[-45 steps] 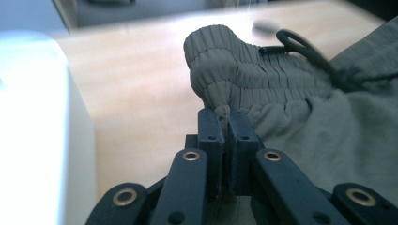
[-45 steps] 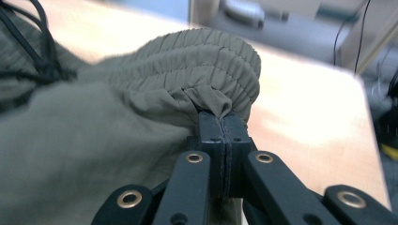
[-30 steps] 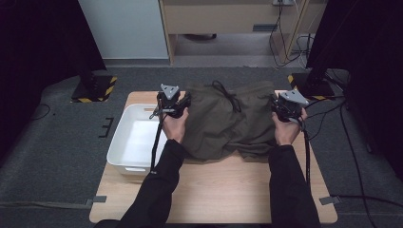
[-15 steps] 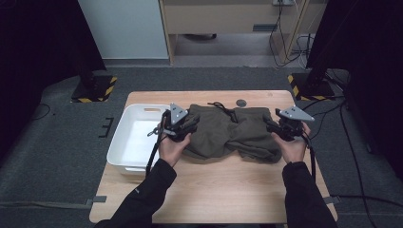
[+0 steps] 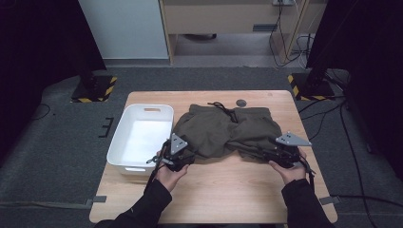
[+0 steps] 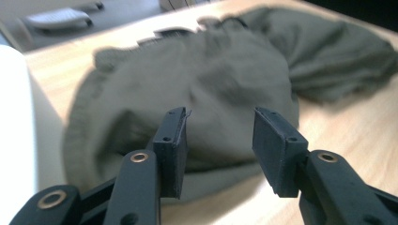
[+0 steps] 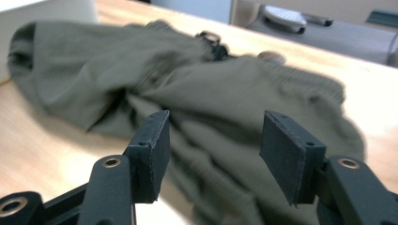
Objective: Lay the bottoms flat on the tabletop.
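On the wooden counter (image 5: 228, 190), beside the white plastic tub (image 5: 138, 135), olive-green cotton shorts (image 5: 223, 130) lie crumpled. Both my left gripper (image 6: 218, 145) and right gripper (image 7: 213, 154) have jaws spread, gripping nothing; careless closing could bunch doubled fabric.

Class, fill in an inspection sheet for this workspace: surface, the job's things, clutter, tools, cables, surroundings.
Surface: wooden table, near half bare.
Job's things: olive shorts lying crumpled across the middle, black drawstring at the far edge.
Clutter: white bin at the table's left, empty inside; small dark round disc near the far edge.
Tools: left tool and right tool both open at the shorts' near edge; the right jaws have just been opening, cloth behind the gap, not gripped.
Cables: one trails from each tool along the forearms; more on the floor at right.
Surroundings: grey carpet, yellow-black striped stand feet, cabinet behind.
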{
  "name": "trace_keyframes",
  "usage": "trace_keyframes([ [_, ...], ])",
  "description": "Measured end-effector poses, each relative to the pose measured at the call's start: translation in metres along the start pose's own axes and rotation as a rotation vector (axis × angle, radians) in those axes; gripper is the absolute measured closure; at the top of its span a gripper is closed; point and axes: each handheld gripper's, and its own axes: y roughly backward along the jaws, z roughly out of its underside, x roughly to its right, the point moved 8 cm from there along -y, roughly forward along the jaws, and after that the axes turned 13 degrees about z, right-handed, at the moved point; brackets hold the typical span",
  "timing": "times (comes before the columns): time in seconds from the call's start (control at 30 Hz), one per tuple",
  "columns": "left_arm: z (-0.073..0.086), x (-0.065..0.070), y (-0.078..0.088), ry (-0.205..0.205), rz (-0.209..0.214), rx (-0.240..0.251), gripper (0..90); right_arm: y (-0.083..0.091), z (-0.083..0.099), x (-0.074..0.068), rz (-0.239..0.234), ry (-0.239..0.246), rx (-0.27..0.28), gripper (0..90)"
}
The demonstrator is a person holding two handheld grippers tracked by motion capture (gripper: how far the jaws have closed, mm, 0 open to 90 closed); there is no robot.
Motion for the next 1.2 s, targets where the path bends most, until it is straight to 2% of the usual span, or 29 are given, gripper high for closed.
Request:
trace_keyframes([
  [0.1, 0.005, 0.007, -0.004, -0.017, 0.014, -0.019, 54.5, 0.001, 0.013, -0.007, -0.016, 0.017, -0.019, 44.8],
  [0.2, 0.01, 0.011, -0.01, -0.014, 0.017, -0.032, 54.2, 0.001, 0.025, -0.014, -0.037, 0.042, -0.049, 46.1],
  [0.37, 0.022, 0.014, -0.026, -0.027, 0.03, -0.083, 52.5, -0.006, 0.04, -0.019, -0.048, 0.046, -0.098, 48.0],
  [0.5, 0.028, 0.011, -0.035, -0.04, 0.014, -0.109, 51.4, -0.014, 0.051, -0.018, -0.046, 0.054, -0.136, 46.6],
  [0.57, 0.031, 0.008, -0.04, -0.044, 0.004, -0.126, 49.7, -0.018, 0.055, -0.015, -0.028, 0.058, -0.152, 44.9],
  [0.77, 0.041, 0.007, -0.049, -0.034, 0.015, -0.168, 47.8, -0.034, 0.067, -0.01, -0.002, 0.096, -0.192, 41.8],
  [0.87, 0.046, 0.007, -0.054, -0.051, 0.014, -0.192, 50.7, -0.038, 0.07, -0.009, 0.005, 0.117, -0.215, 43.3],
  [0.97, 0.05, 0.007, -0.057, -0.052, 0.007, -0.209, 56.1, -0.043, 0.073, -0.008, 0.009, 0.13, -0.233, 50.3],
  [1.03, 0.054, 0.006, -0.06, -0.055, 0.002, -0.23, 61.6, -0.044, 0.075, -0.006, 0.014, 0.137, -0.252, 60.3],
  [1.13, 0.053, 0.004, -0.06, -0.049, -0.012, -0.23, 71.3, -0.044, 0.075, -0.002, 0.018, 0.131, -0.276, 77.4],
  [1.2, 0.054, 0.002, -0.06, -0.053, -0.02, -0.238, 76.3, -0.044, 0.074, -0.001, 0.013, 0.125, -0.284, 85.4],
])
